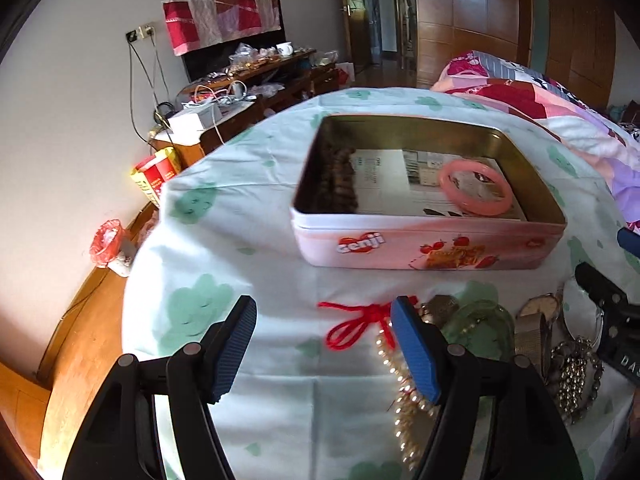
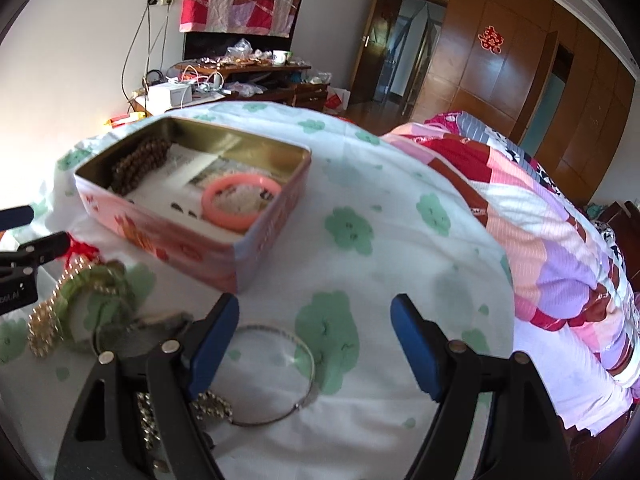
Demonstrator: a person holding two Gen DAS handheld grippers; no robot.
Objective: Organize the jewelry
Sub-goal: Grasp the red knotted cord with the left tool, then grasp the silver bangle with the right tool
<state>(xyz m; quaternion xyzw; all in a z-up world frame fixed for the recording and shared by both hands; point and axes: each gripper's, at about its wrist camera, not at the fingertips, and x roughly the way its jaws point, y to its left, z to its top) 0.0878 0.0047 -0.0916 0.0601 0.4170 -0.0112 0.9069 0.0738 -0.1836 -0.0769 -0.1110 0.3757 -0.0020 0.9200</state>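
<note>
An open pink tin box (image 1: 400, 246) (image 2: 168, 236) stands on the cloth; inside lie a pink bangle (image 1: 476, 194) (image 2: 240, 202) and brown bead strands (image 1: 334, 184) (image 2: 138, 164). My left gripper (image 1: 324, 348) is open and empty, above a red cord (image 1: 356, 322) and a pearl strand (image 1: 404, 400). A green bangle (image 1: 480, 328) (image 2: 80, 300), watches (image 1: 536, 324) and a rhinestone piece (image 1: 576, 376) lie to its right. My right gripper (image 2: 316, 344) is open and empty above a thin silver bangle (image 2: 280, 376).
A table with a white cloth printed with green flowers (image 1: 224, 216) (image 2: 380, 240). A bed with a patchwork quilt (image 2: 540, 240) is at the right. A cluttered wooden desk (image 1: 256, 80) stands by the wall, and the wooden floor (image 1: 80, 352) lies below at the left.
</note>
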